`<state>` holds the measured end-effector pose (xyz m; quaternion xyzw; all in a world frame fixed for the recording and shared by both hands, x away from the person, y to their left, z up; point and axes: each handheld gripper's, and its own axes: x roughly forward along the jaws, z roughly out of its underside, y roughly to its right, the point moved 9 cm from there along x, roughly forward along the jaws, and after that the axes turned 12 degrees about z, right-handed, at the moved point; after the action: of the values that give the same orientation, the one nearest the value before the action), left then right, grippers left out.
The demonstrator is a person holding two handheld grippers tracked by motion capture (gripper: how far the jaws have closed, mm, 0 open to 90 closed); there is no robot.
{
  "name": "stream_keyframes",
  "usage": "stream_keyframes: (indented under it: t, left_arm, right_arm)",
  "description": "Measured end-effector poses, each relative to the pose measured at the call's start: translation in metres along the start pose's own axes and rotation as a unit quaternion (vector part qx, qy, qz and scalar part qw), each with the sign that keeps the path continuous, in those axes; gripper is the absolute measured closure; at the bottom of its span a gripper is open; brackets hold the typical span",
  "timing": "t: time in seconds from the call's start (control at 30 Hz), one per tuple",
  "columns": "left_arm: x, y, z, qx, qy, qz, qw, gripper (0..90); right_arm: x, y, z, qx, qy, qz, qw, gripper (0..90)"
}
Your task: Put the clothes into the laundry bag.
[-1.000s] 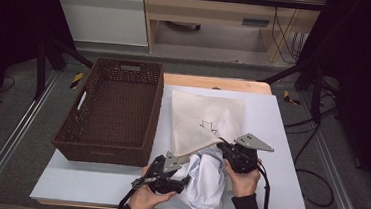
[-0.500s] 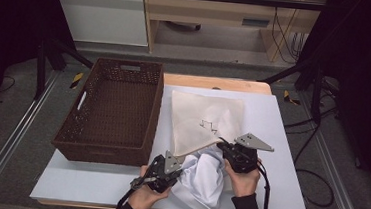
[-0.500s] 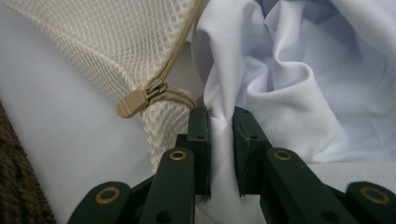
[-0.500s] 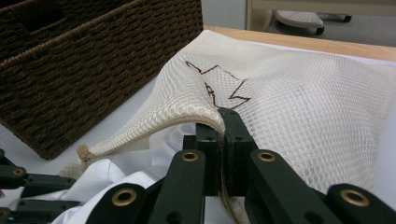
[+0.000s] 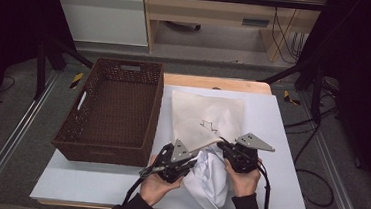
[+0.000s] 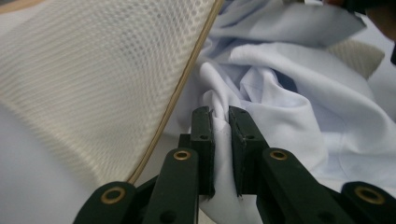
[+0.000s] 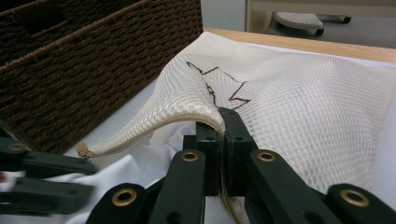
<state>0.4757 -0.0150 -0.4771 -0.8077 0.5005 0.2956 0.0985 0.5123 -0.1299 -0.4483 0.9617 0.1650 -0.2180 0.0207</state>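
A crumpled white cloth (image 5: 211, 181) lies at the table's front, its upper part under the open mouth of a cream mesh bag (image 5: 205, 117). My left gripper (image 5: 193, 160) has just been closing and is now shut on a fold of the white cloth (image 6: 289, 98), its tips (image 6: 220, 114) pinching the fabric beside the mesh bag (image 6: 88, 70). My right gripper (image 5: 221, 145) is shut on the bag's zipper edge (image 7: 187, 119) and holds that rim lifted; its tips (image 7: 220, 117) meet at the hem. The bag (image 7: 299, 102) bears a brown stitched mark.
A dark brown wicker basket (image 5: 84, 126) stands left of the bag, close to the left hand. The basket wall (image 7: 79, 70) runs along the bag's side. The white table top (image 5: 282, 122) sits on a wooden board; a person's hands hold both grippers at the front edge.
My left gripper's jaws have closed on the white cloth and the gripper has lifted a little toward the bag's mouth. The right gripper has kept still with the bag's edge in it.
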Motion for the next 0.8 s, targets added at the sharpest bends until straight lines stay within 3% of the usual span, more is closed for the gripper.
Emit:
stream_keyframes:
  t: [0.2,0.33,0.4,0.57,0.8]
  left_arm:
    - [0.042,-0.012,-0.006,-0.002,-0.007,-0.032,0.9995,80.9]
    - [0.059,-0.022,-0.007,0.022,-0.010,-0.069,0.9973,80.7]
    - [0.065,-0.027,-0.006,0.019,-0.004,-0.077,0.9968,80.1]
    - [0.058,-0.027,-0.005,0.020,0.007,-0.072,0.9972,73.9]
    - [0.022,-0.008,-0.007,0.014,0.027,-0.027,0.9992,50.2]
  right_arm:
    - [-0.001,0.001,-0.001,0.002,0.001,-0.002,1.0000,87.7]
    - [-0.002,0.003,-0.002,0.005,0.003,0.000,1.0000,87.7]
    - [-0.002,0.003,-0.001,0.007,0.002,-0.001,1.0000,87.7]
    - [-0.001,0.002,0.000,0.006,0.000,-0.002,1.0000,87.7]
    - [0.000,0.003,0.000,0.006,0.000,0.001,1.0000,87.7]
